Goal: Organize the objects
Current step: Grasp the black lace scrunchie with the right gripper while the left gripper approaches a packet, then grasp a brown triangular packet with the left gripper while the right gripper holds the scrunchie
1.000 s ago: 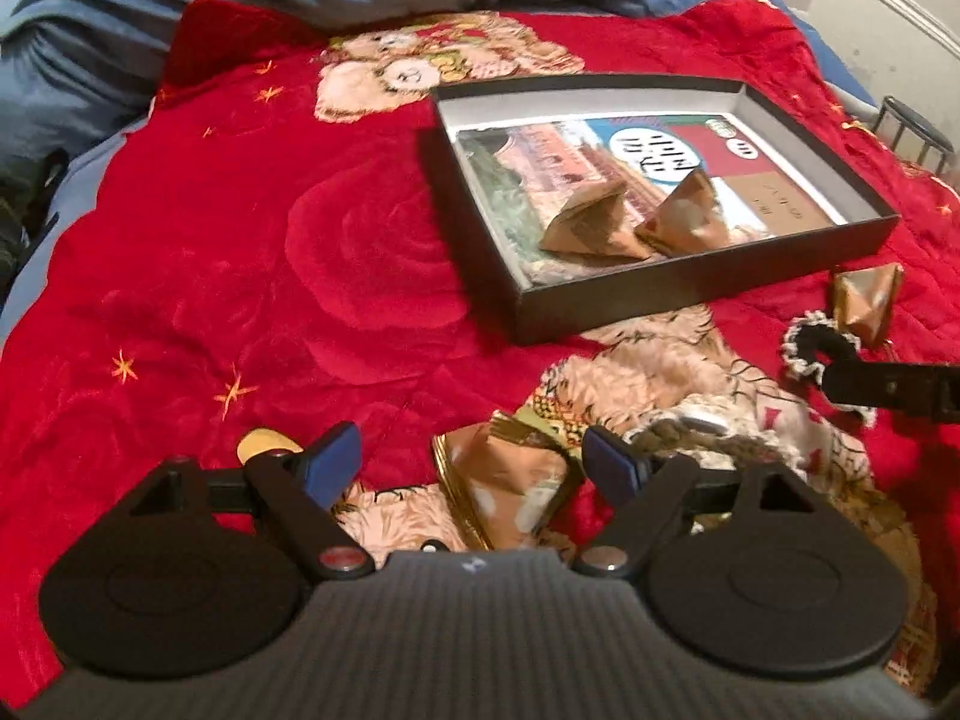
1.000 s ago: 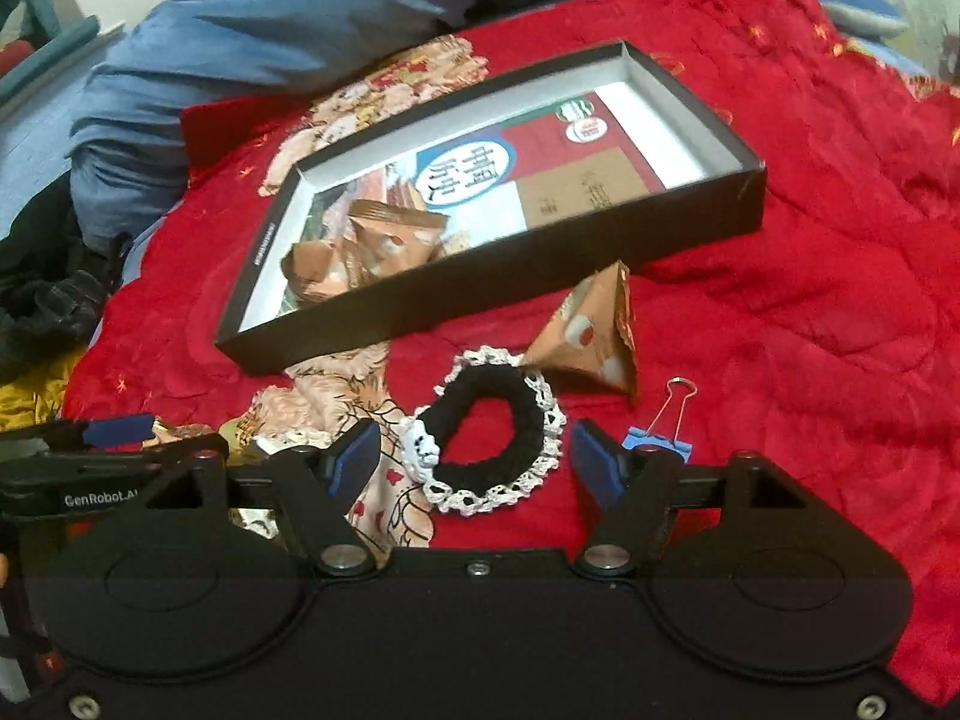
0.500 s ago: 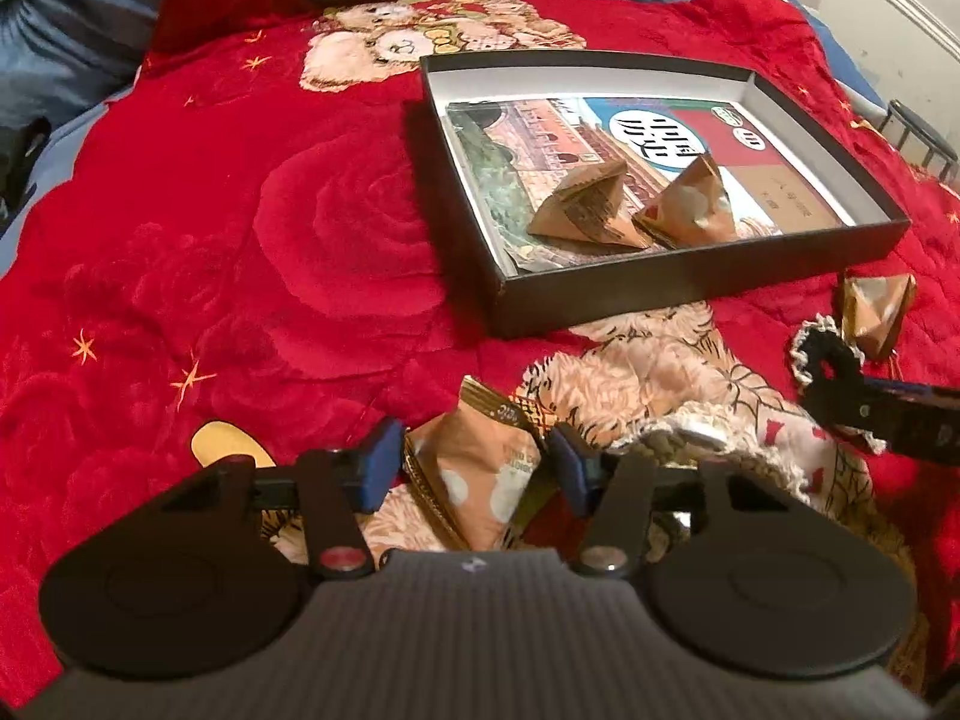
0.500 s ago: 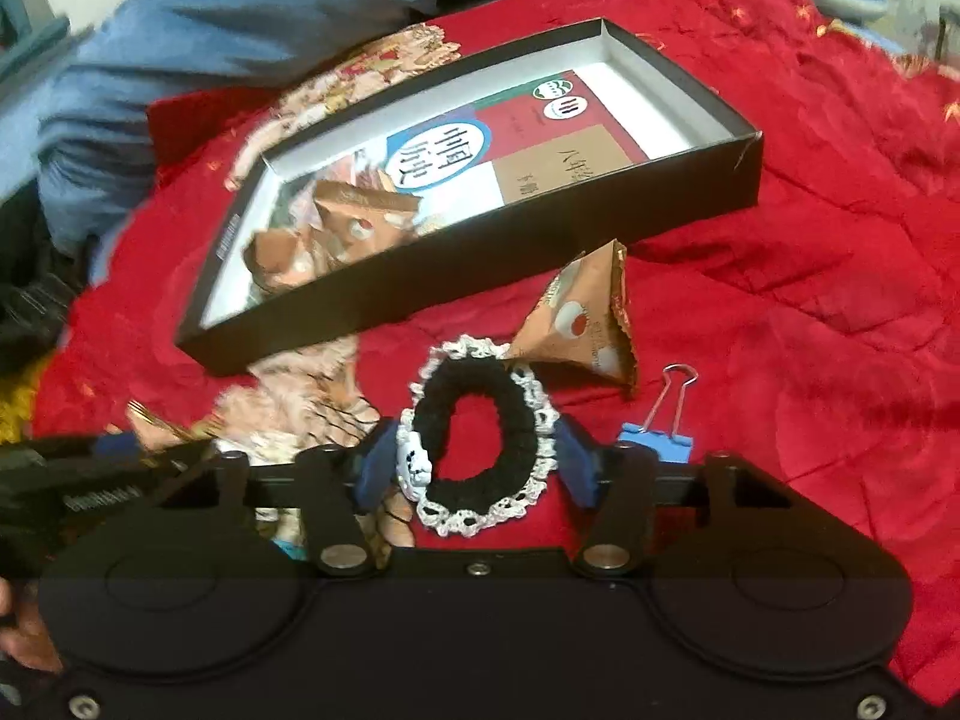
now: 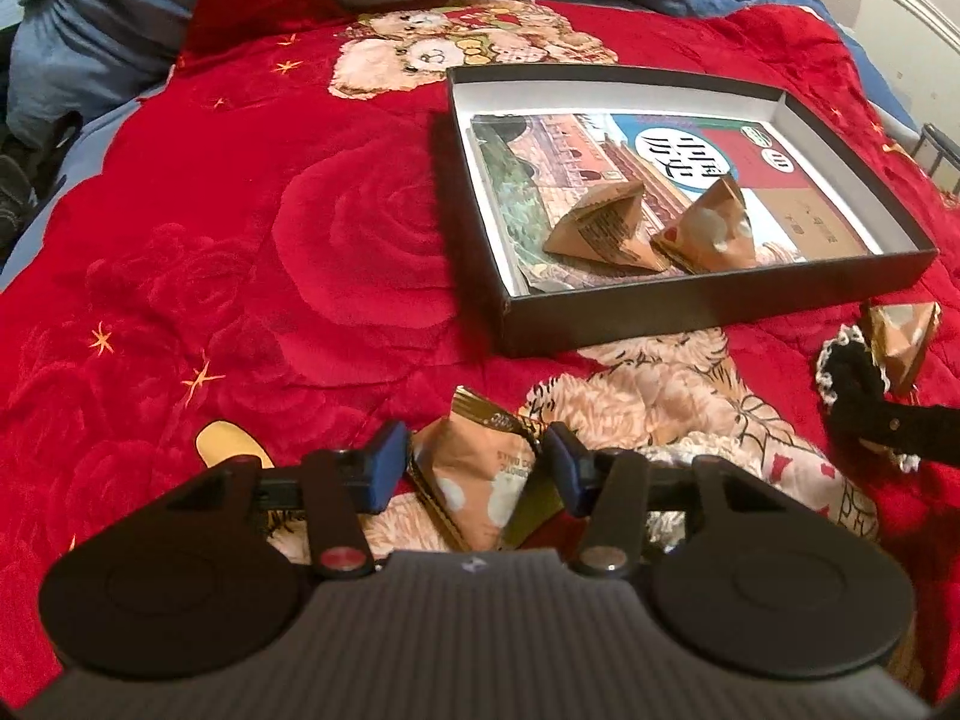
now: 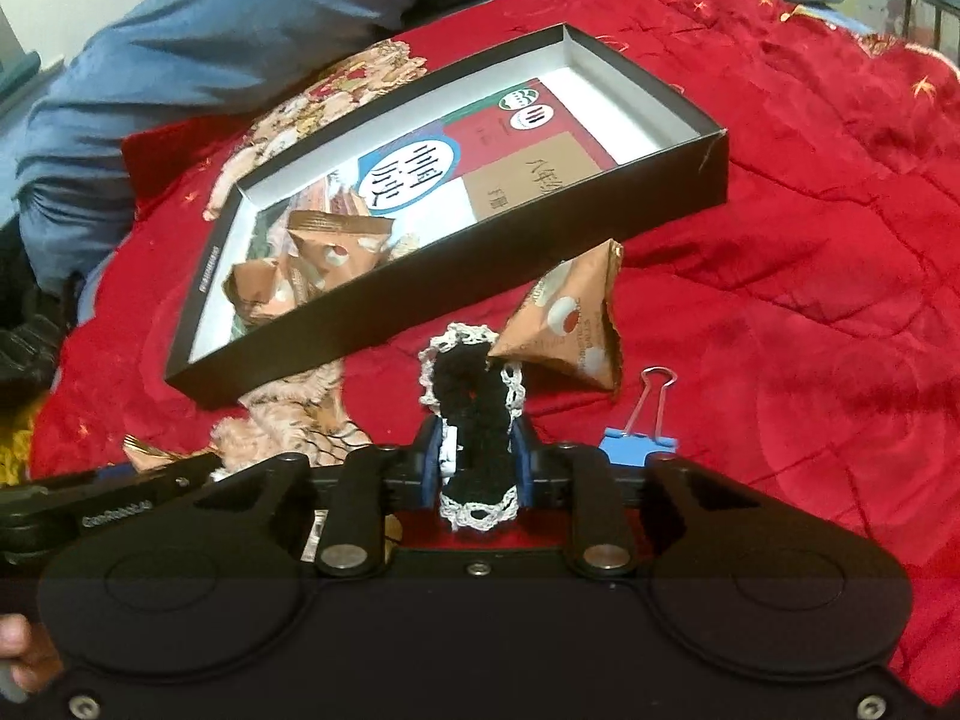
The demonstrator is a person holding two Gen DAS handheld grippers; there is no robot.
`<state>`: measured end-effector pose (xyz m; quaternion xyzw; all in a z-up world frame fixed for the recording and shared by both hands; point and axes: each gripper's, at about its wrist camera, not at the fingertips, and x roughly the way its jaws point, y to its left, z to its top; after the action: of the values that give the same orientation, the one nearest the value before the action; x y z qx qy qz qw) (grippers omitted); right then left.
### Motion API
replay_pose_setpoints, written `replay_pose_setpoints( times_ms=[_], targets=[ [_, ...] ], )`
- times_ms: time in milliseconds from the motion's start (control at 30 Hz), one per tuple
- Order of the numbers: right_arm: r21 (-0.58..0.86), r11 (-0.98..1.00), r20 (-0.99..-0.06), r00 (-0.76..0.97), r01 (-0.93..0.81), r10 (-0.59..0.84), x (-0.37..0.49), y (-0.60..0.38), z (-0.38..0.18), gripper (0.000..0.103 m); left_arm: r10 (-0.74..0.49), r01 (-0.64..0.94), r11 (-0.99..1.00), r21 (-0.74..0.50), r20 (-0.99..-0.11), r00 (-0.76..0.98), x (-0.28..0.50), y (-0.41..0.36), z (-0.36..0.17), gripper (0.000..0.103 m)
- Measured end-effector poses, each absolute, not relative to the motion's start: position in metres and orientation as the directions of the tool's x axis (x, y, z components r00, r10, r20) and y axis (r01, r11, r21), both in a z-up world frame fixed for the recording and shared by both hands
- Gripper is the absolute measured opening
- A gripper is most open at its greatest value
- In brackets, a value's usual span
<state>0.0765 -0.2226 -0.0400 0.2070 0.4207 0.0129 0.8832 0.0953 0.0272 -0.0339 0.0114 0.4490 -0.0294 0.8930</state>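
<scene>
A black shallow box (image 5: 708,303) (image 6: 456,294) lies on the red blanket with a booklet and two brown triangular packets (image 5: 606,231) (image 6: 336,246) inside. My left gripper (image 5: 474,468) is shut on a third brown packet (image 5: 480,480) near the blanket. My right gripper (image 6: 474,468) is shut on a black scrunchie with white lace trim (image 6: 474,414), squeezed narrow. Another brown packet (image 6: 564,324) (image 5: 906,339) rests just beyond the scrunchie, in front of the box.
A blue binder clip (image 6: 639,438) lies right of my right gripper. A blue duvet (image 5: 180,12) is bunched at the far side. The red blanket (image 5: 240,240) with bear prints covers the bed. The left gripper shows at the right wrist view's left edge (image 6: 90,510).
Both grippers closed: the left onto the brown packet, the right onto the scrunchie, which is now squeezed flat. Both views moved closer to the box.
</scene>
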Motion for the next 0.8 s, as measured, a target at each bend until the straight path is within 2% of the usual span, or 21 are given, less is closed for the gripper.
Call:
replay_pose_setpoints(
  times_ms=[167, 433, 800],
  targets=[
    [0.417, 0.904, -0.708, 0.656, 0.09, 0.262, 0.075, -0.214, -0.035, 0.023, -0.008, 0.031, 0.999, 0.015, -0.785, 0.62, 0.093, 0.023, -0.029, 0.054],
    [0.504, 0.863, -0.642, 0.683, 0.033, 0.349, 0.077, -0.216, -0.026, 0.023, -0.004, -0.035, 0.999, -0.036, -0.75, 0.661, 0.092, 0.024, -0.016, 0.054],
    [0.553, 0.833, -0.535, 0.761, -0.014, 0.368, 0.077, -0.218, -0.008, 0.023, -0.032, -0.05, 0.993, -0.104, -0.666, 0.745, 0.084, 0.02, 0.012, 0.054]
  ],
)
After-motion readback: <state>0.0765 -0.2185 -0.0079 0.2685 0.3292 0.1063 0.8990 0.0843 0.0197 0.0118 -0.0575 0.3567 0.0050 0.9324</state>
